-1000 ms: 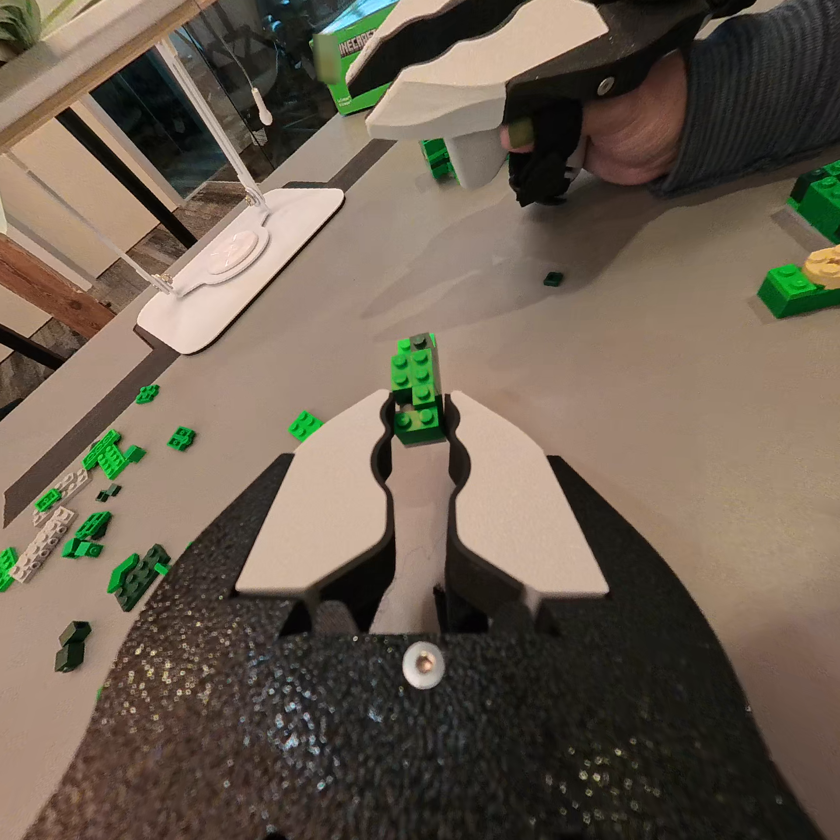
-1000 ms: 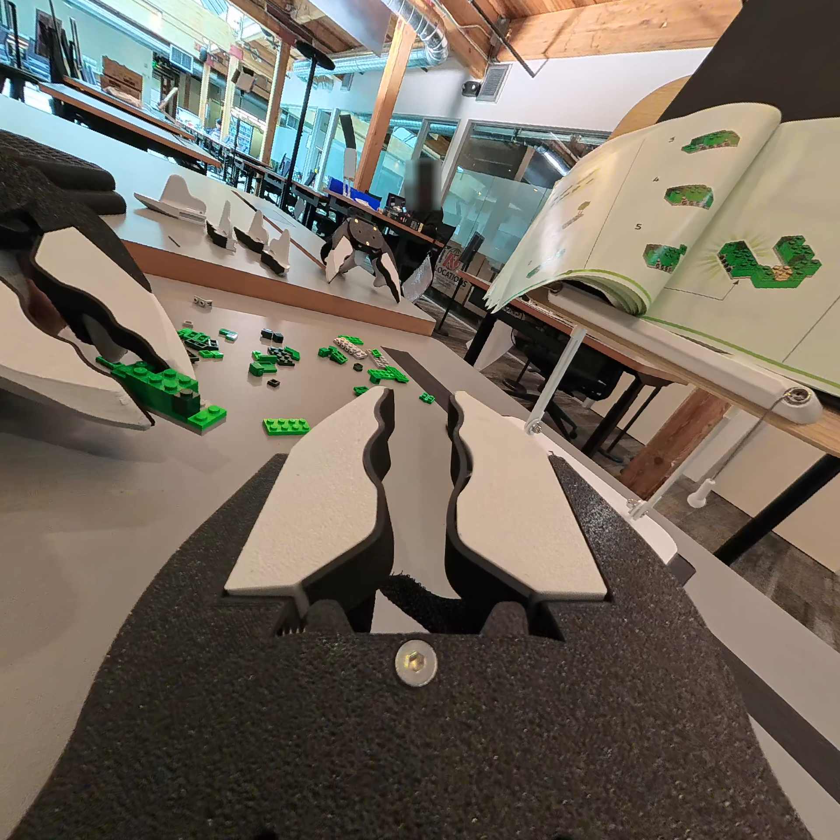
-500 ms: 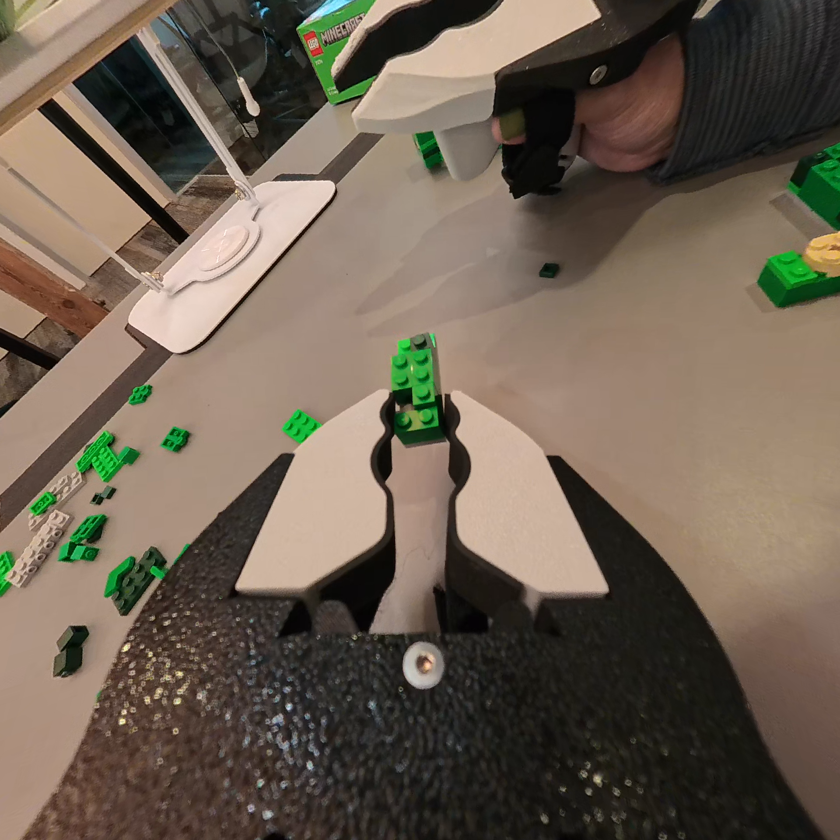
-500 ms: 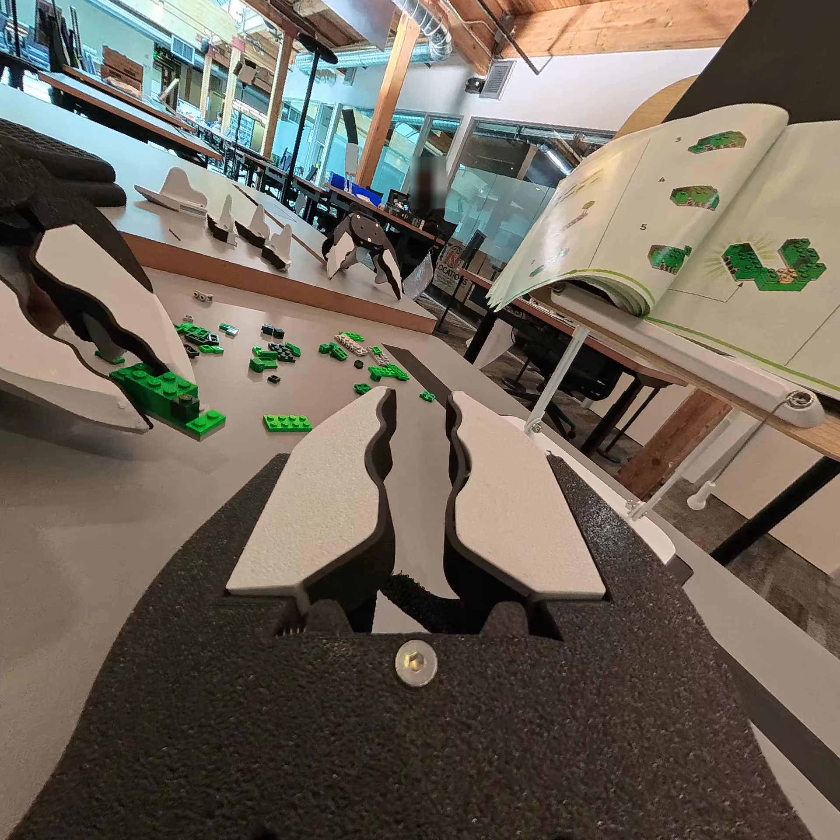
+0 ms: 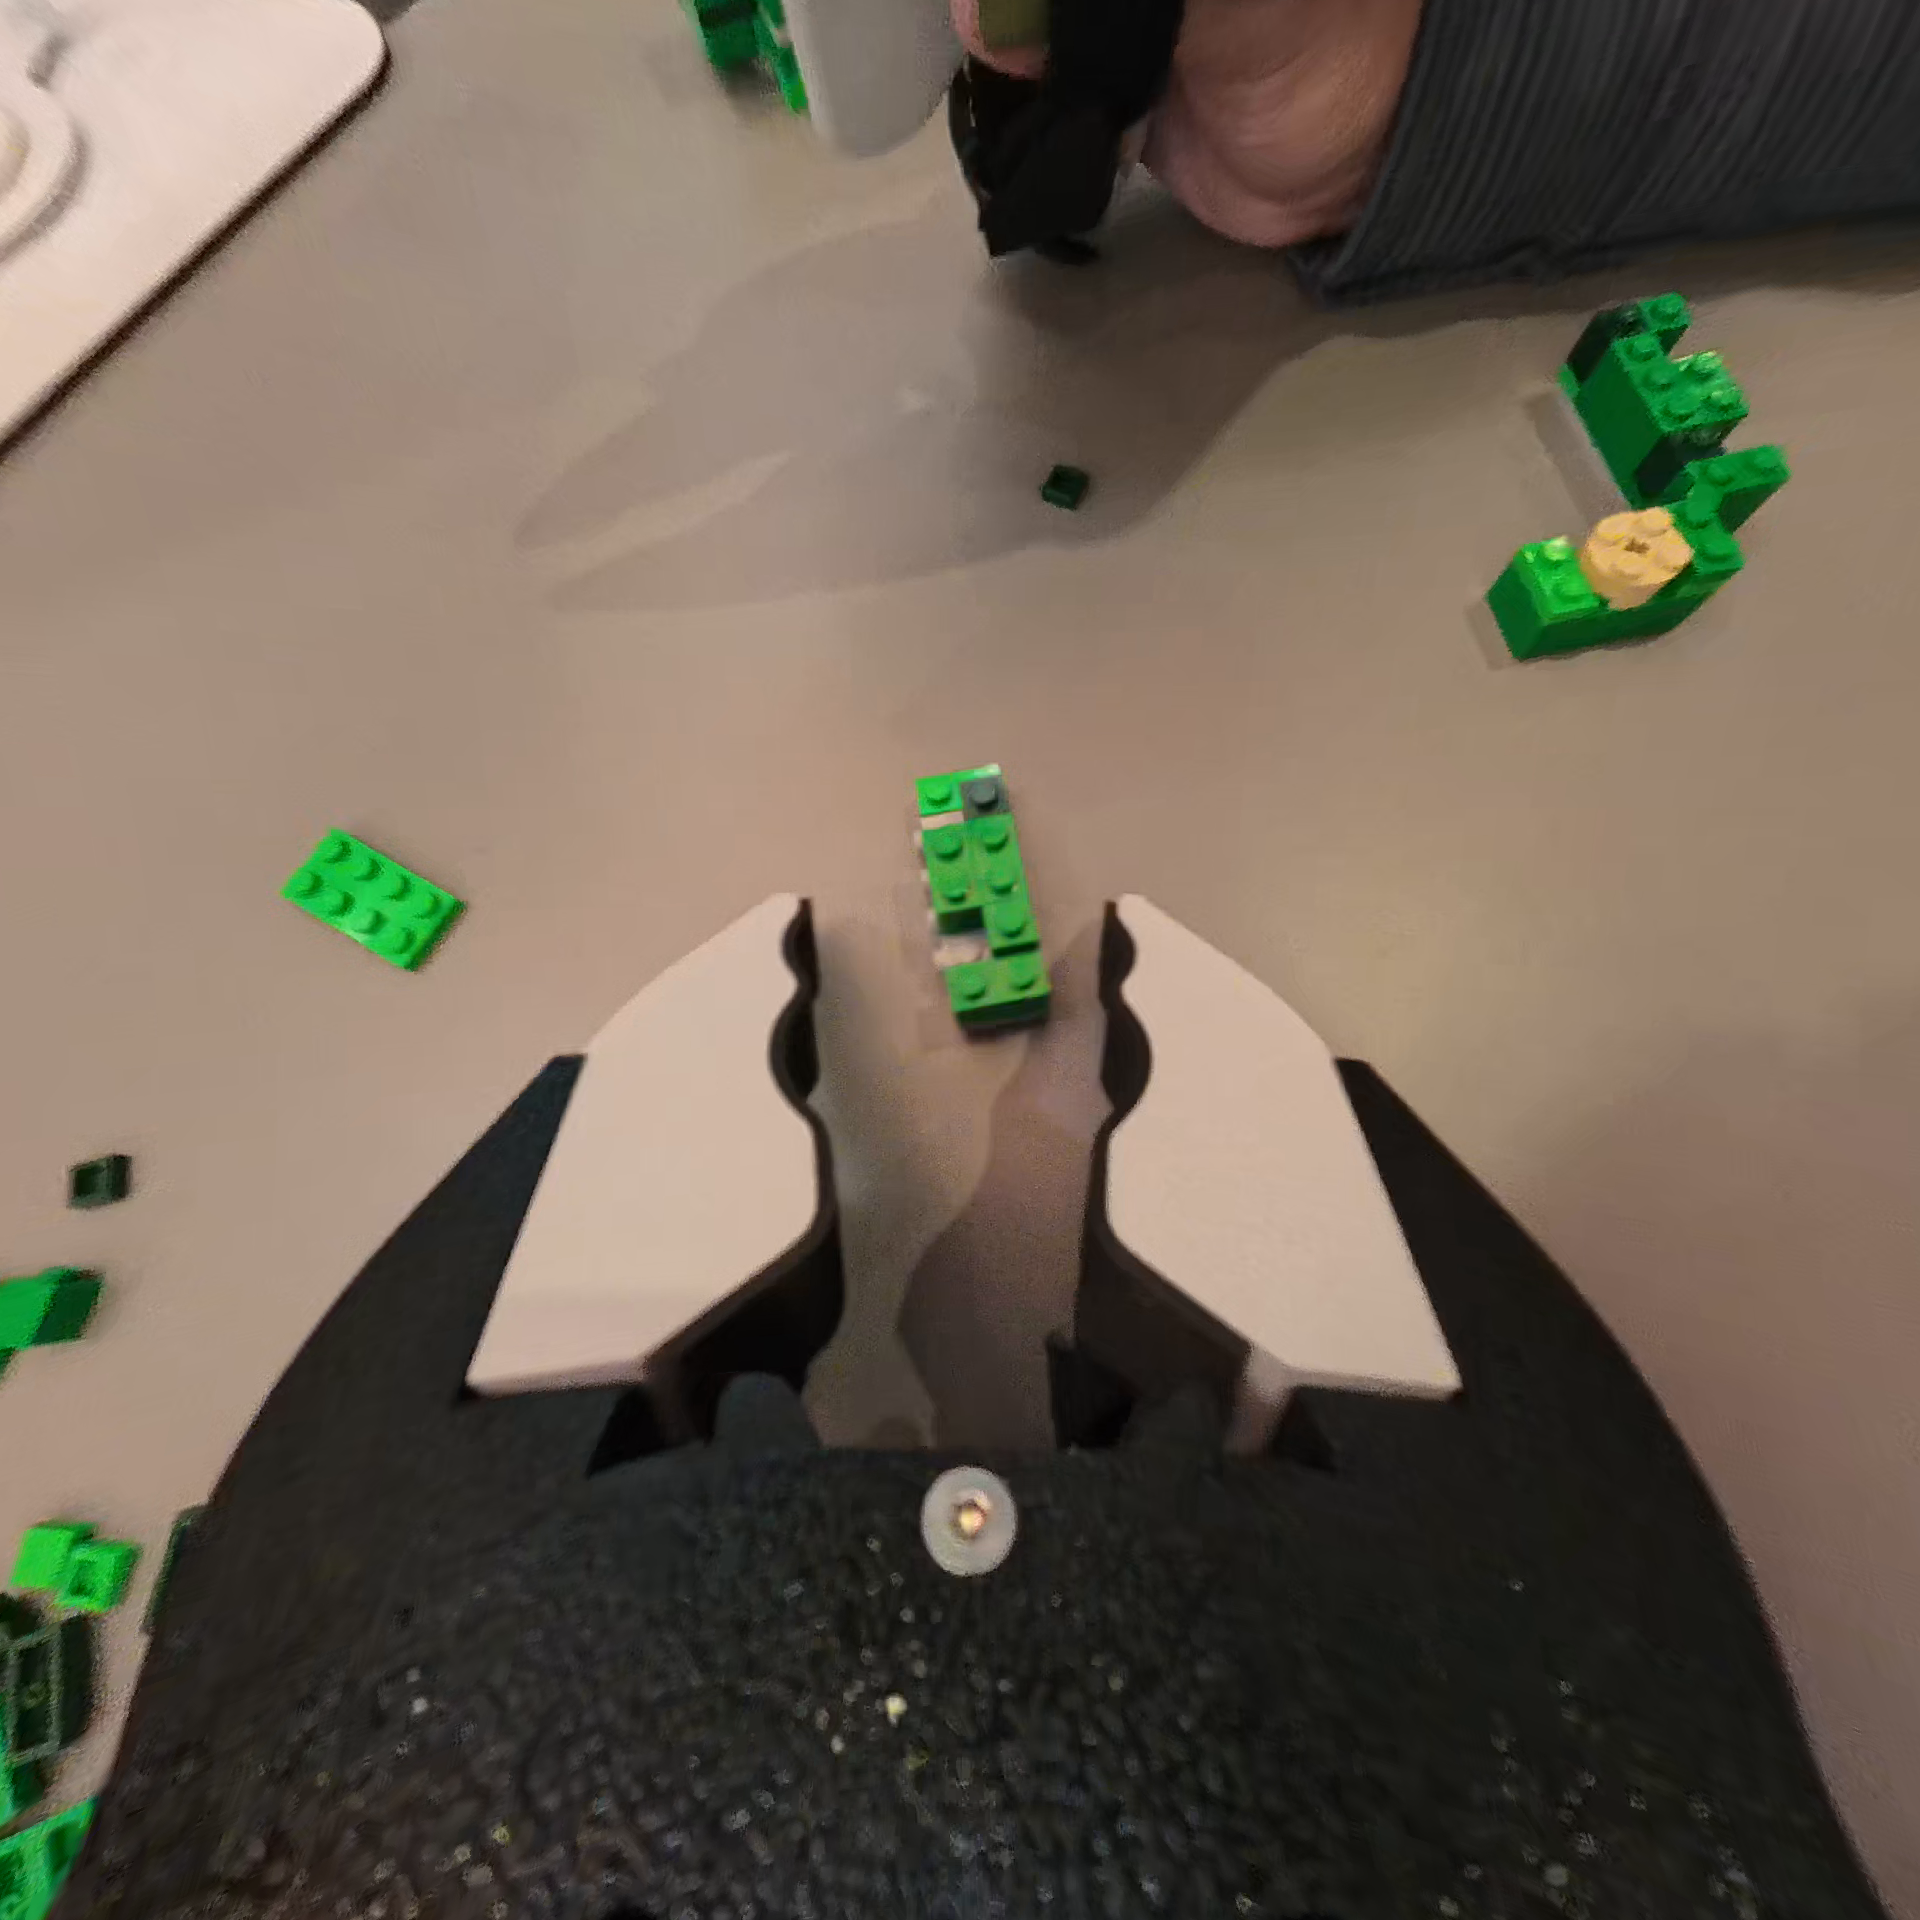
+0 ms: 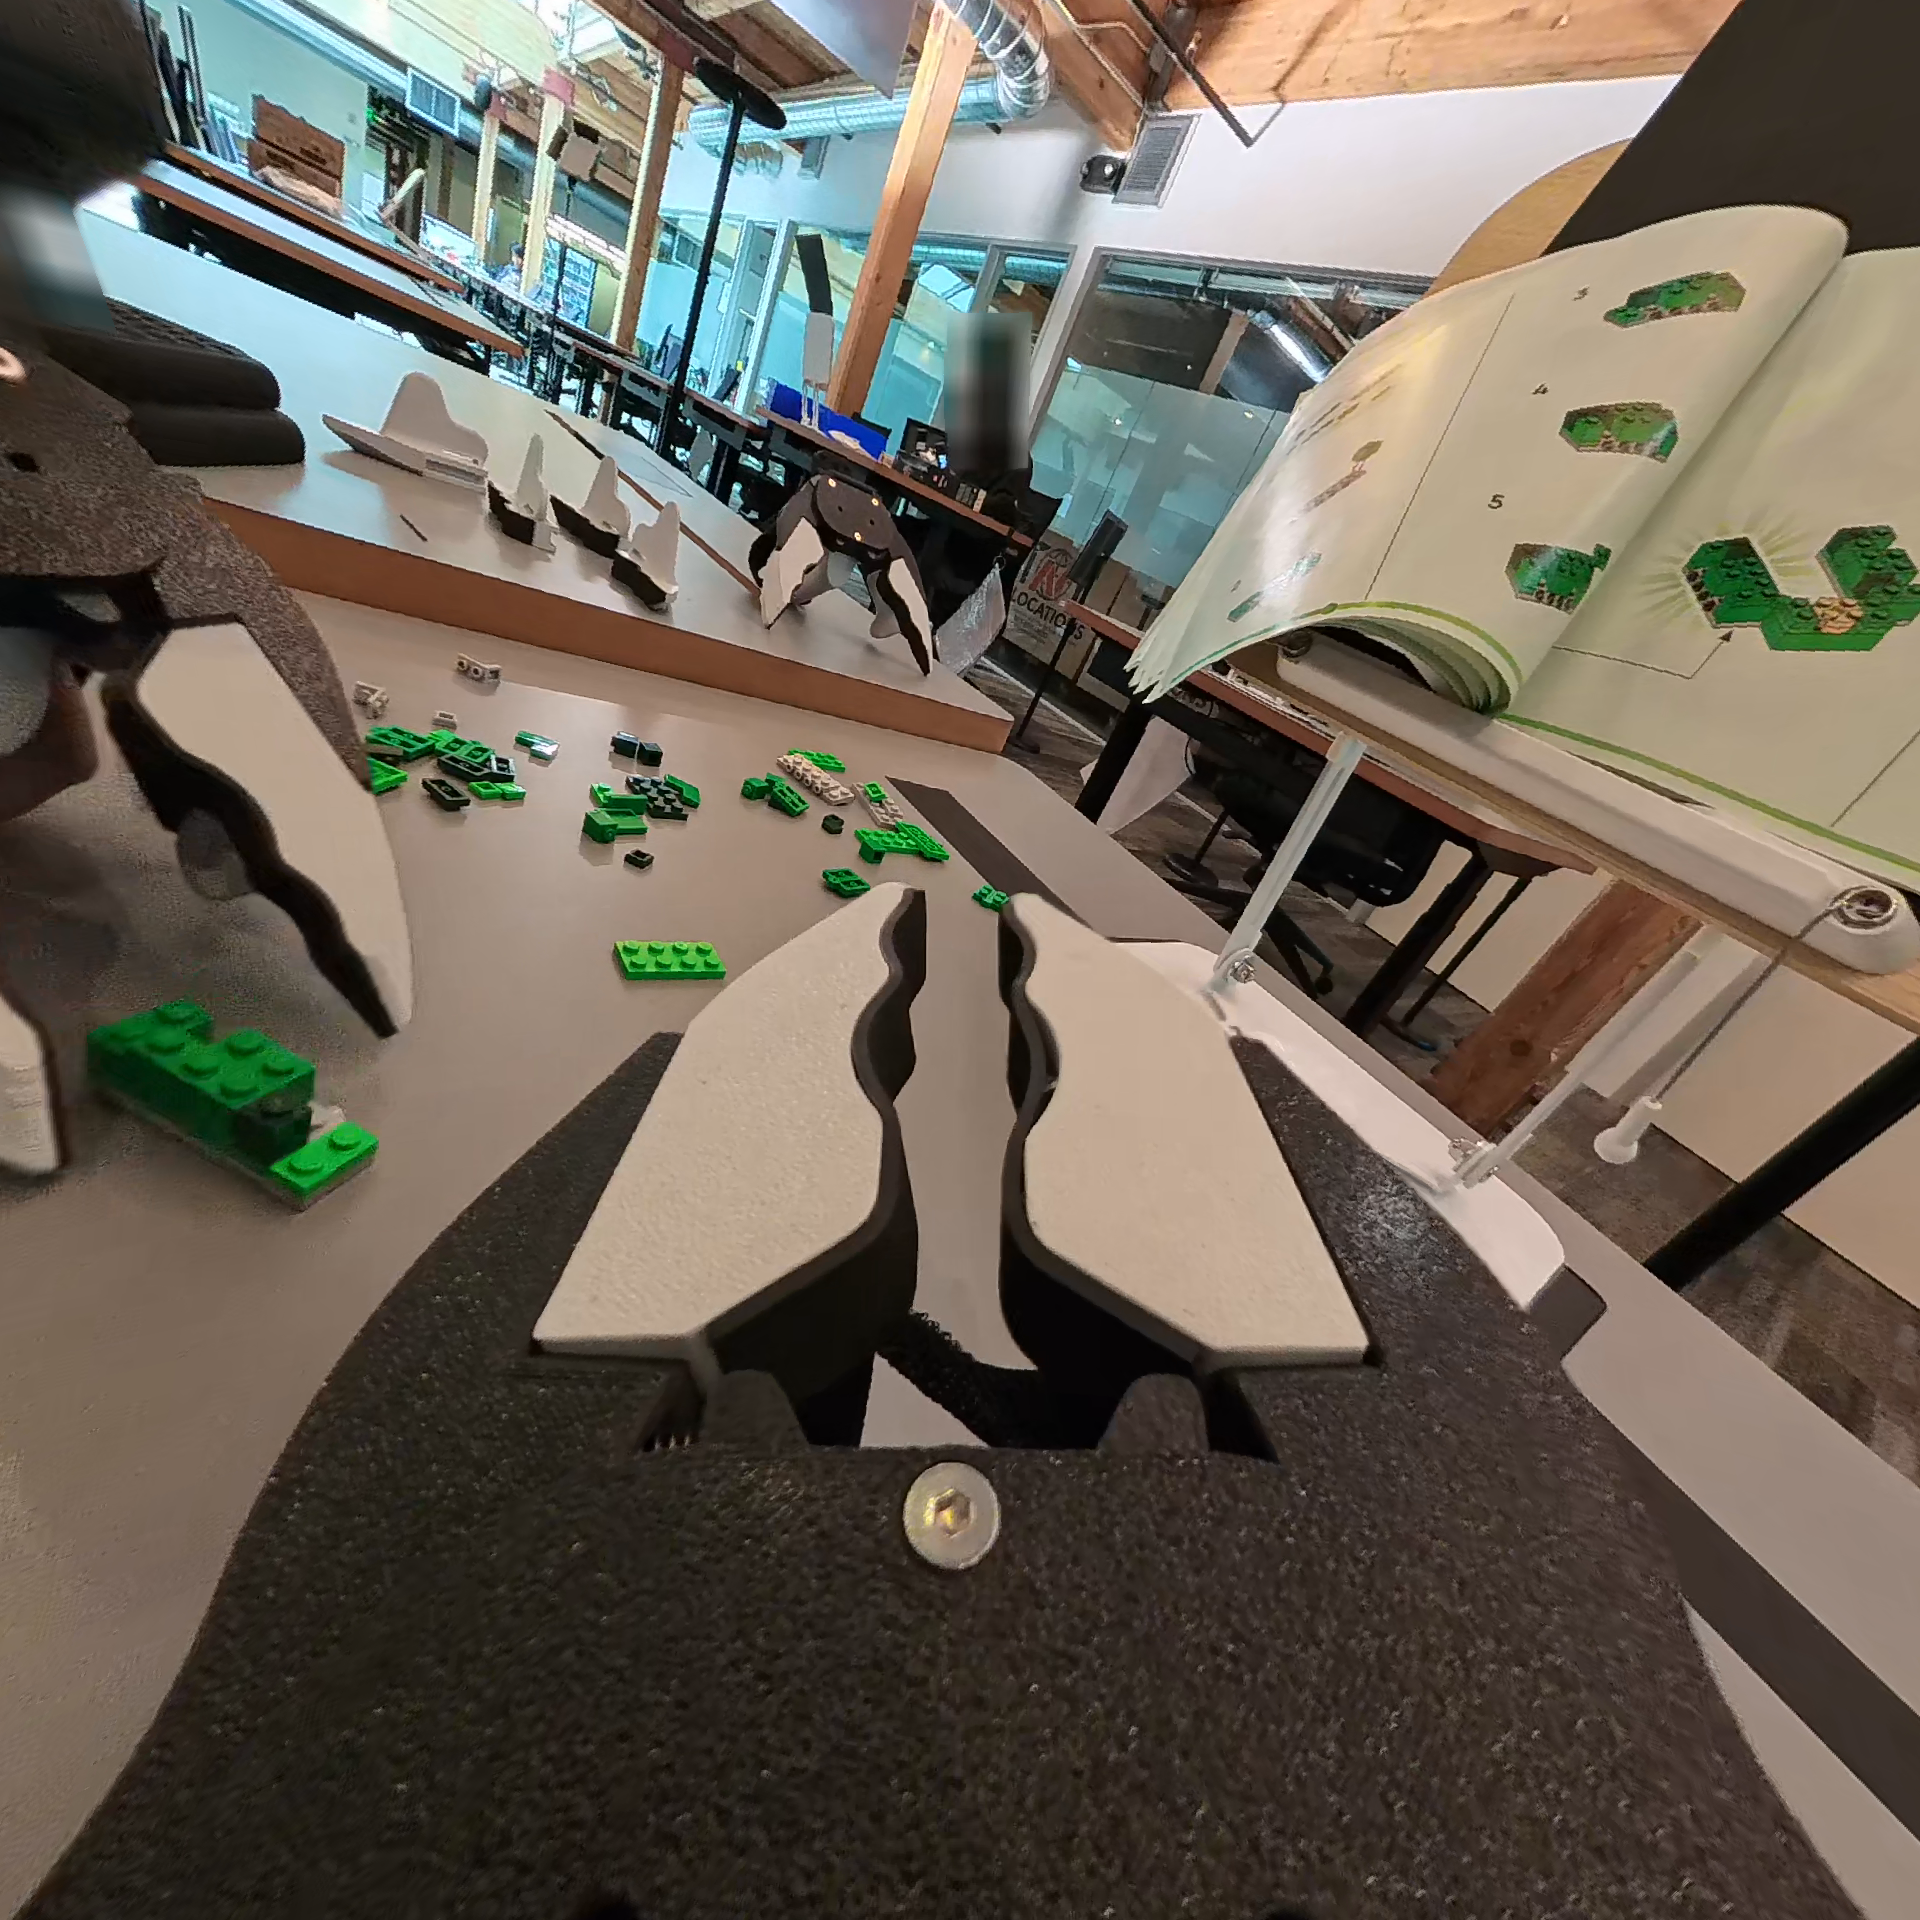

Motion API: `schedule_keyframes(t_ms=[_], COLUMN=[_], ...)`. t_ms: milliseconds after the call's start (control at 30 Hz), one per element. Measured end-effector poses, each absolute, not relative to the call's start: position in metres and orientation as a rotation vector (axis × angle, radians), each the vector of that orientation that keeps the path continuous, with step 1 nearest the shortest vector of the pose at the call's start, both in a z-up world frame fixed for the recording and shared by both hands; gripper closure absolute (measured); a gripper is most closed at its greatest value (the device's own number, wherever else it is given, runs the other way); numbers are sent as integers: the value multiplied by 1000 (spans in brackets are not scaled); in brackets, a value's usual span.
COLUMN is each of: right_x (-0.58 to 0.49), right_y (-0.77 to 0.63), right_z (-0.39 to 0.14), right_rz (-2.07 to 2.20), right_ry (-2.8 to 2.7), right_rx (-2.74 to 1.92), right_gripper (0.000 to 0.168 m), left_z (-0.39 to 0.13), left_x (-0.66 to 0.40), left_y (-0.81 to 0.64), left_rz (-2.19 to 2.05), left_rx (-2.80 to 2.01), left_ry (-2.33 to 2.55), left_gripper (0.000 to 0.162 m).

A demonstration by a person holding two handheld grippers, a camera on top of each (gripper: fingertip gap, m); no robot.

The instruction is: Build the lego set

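Observation:
A small green lego assembly [image 5: 982,904] lies flat on the grey table between the tips of my left gripper [image 5: 956,914], which is open and not touching it. In the right wrist view the same assembly [image 6: 218,1081] rests on the table under the spread fingers [image 6: 301,831] of the left gripper. My right gripper [image 6: 958,906] is empty, its jaws a narrow gap apart, and points over the table toward the loose pieces. In the left wrist view it shows at the top edge in a person's hand [image 5: 1268,135].
A green 2x4 plate [image 5: 372,899] lies to the left and a small dark piece [image 5: 1065,485] ahead. A larger green build with a tan round piece [image 5: 1631,540] sits at right. Several loose green and grey pieces [image 6: 644,800] lie beyond. An open instruction booklet [image 6: 1662,520] rests on a white stand [image 6: 1351,1091]. Across from one pair of fingers to the other is roughly 15 cm. The green 2x4 plate [image 5: 372,899] is about 8 cm from my left fingertips and 15 cm from my right.
My left gripper has opened and let go of the green assembly, which now lies on the table. Its view has tilted down. The right gripper has barely moved.

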State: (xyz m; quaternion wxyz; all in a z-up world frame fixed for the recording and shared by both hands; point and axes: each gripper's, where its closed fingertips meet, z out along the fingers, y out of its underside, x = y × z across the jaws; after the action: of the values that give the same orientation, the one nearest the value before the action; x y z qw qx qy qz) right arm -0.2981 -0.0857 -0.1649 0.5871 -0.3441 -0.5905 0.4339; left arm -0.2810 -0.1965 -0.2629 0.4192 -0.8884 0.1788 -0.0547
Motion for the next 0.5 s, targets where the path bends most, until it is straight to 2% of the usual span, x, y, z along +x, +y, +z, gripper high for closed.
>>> schedule_keyframes(t_ms=[33, 133, 333, 433, 500], right_x=[-298, -299, -300, -300, -300], right_y=[-86, -85, -85, -85, -85], right_z=[-165, -165, -166, -166, -166], right_rz=[1014, 1014, 1016, 1016, 1015], right_ry=[-1380, -1378, -1377, -1378, -1379], right_rx=[-805, -809, -817, -818, -816], right_gripper=[157, 158, 160, 160, 160], left_z=[-265, -265, -260, -260, -255], left_x=[-281, -285, -294, -331, -343], left_y=[-198, -204, -211, -205, -204], left_rz=[-151, -118, -95, 190, 285], left_rx=[-2249, -2280, -2273, -2295, -2276], left_ry=[439, 462, 449, 311, 246], left_gripper=[101, 87, 98, 111, 112])
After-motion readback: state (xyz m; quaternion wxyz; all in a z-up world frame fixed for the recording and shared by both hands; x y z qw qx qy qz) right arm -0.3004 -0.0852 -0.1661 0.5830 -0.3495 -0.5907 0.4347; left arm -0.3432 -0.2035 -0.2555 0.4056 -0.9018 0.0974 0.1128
